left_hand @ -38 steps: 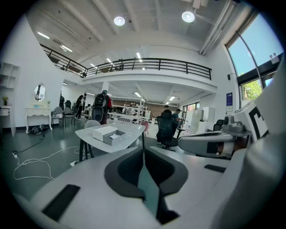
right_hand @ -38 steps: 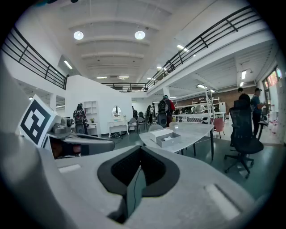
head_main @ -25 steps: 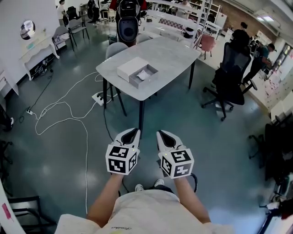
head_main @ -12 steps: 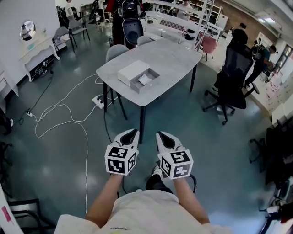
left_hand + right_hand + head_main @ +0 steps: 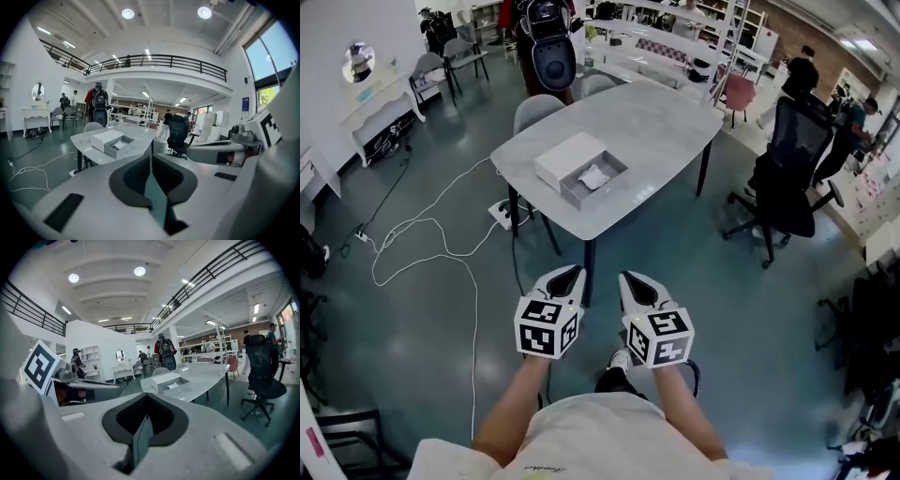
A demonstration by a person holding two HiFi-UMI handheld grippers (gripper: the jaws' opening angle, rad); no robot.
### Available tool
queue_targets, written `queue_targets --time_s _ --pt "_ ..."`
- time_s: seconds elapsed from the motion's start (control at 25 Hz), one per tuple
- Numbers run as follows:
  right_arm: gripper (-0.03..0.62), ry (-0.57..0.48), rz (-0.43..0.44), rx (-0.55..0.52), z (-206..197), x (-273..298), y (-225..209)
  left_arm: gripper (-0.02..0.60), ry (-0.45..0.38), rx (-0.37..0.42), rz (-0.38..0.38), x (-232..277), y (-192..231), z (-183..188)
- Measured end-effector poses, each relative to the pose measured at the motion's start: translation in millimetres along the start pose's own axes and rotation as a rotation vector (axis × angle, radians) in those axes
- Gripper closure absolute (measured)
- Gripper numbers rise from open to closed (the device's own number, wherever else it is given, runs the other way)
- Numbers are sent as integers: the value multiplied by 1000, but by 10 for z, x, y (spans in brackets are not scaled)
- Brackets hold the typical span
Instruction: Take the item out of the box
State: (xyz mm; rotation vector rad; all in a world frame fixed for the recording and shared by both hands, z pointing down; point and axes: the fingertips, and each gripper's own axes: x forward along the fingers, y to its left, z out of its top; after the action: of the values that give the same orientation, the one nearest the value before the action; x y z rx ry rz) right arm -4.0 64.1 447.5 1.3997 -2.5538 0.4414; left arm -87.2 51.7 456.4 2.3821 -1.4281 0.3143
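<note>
Ahead, the white item (image 5: pixel 594 176) lies in the grey open tray of the box (image 5: pixel 579 169), which sits by the table's (image 5: pixel 666 127) near left edge. Bare floor (image 5: pixel 741 309) separates table and grippers; a cable (image 5: pixel 431 234) loops at left, a chair (image 5: pixel 792 159) stands right. Left gripper (image 5: pixel 566 277) and right gripper (image 5: pixel 638 281) hover side by side, forearms extended, jaws closed on nothing, pointing tableward.

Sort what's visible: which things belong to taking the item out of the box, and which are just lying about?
Job: box, open on the table; white item inside it; left gripper and right gripper, both shut and empty, short of the table.

Lying about: black office chair; white cable on the floor; grey chair behind the table.
</note>
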Motion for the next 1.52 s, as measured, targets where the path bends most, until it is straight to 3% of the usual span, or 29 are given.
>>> queue_targets --time_s 0.64,1.08,1.52 --pt "589 46 111 -7 453 875 -1316 561 39 -33 75 1558 101 512" --pt "589 48 167 -14 608 1141 -1695 561 53 -32 126 2020 170 622" --pt "589 54 153 -2 695 1711 -1968 561 78 -8 109 2565 545 725"
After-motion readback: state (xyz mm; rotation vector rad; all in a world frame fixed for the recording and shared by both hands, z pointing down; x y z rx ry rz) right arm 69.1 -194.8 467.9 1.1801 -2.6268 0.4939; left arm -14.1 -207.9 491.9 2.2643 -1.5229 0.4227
